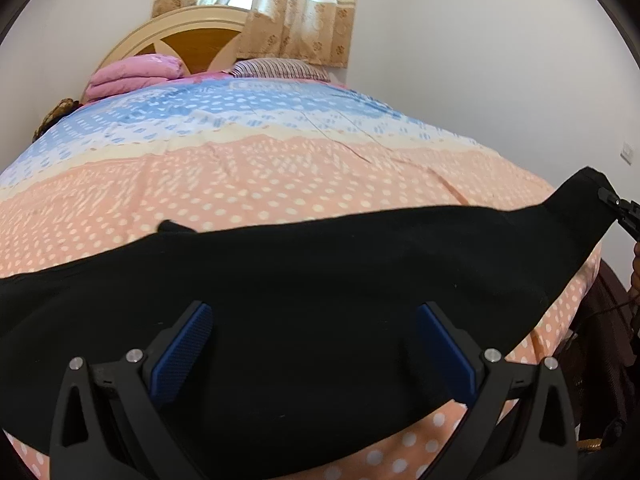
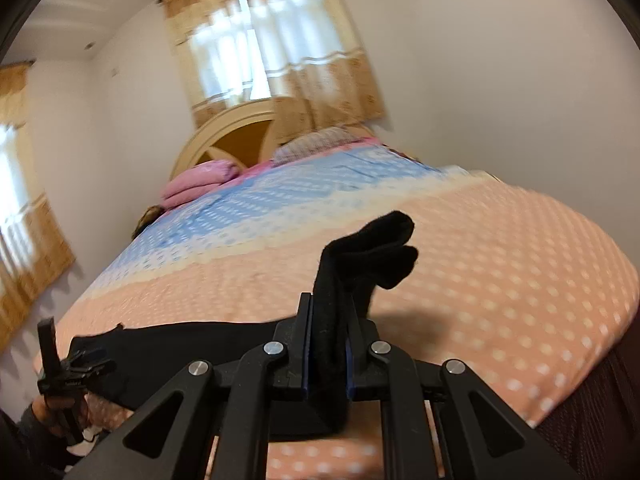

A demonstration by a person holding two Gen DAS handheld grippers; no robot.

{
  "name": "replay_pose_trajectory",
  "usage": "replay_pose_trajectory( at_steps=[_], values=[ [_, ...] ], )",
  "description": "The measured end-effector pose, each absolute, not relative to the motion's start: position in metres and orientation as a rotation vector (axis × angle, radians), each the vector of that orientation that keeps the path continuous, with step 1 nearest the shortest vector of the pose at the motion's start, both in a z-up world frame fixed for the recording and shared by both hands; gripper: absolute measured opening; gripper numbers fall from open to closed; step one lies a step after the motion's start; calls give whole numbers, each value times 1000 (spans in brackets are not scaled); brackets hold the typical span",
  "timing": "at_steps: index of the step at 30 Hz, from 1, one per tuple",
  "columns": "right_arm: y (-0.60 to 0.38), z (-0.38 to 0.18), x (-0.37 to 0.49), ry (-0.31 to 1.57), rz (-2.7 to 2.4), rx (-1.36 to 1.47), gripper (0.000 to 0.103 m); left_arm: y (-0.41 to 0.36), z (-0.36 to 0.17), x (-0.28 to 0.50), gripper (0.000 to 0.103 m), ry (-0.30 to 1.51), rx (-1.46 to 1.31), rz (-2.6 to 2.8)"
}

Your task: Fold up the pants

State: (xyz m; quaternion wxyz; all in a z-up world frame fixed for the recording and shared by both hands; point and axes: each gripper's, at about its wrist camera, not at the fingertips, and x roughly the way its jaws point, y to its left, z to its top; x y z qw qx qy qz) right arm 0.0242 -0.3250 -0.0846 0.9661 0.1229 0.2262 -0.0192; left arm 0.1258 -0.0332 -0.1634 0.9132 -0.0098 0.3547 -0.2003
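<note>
Mid-fold: right gripper (image 2: 328, 344) clamped on pants (image 1: 304, 280), raised at three o'clock; left gripper (image 1: 312, 344) spread apart over cloth, needing a pinch next.

One pair of pants (image 1: 304, 264), two pillows (image 1: 280, 69), one bed (image 1: 280, 176).

The pants (image 1: 312, 280) are plain black cloth, stretched as a broad band across the lower half of the left wrist view, their right end lifted toward the frame's right edge. In the right wrist view a bunched fold (image 2: 360, 256) stands upright at lower centre, its tip flopping rightward.
</note>
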Motion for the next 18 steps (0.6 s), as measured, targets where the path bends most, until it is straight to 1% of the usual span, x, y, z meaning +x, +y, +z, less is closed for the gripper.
replay_pose_trajectory(
  at_steps=[4,9,13,18],
  values=[
    [-285,-75,40,472,35,194,12,-21,-161,127,103,719,-48,-402],
    [-242,-77,60,498,124,159,12,-8,-159,133,103,713,-72,-388],
    [-203,-91,77,539,190,123,12,-1,-157,134,103,707,-91,-390],
    [-161,-124,98,618,259,85,12,1,-156,132,103,710,-124,-427]
  ],
)
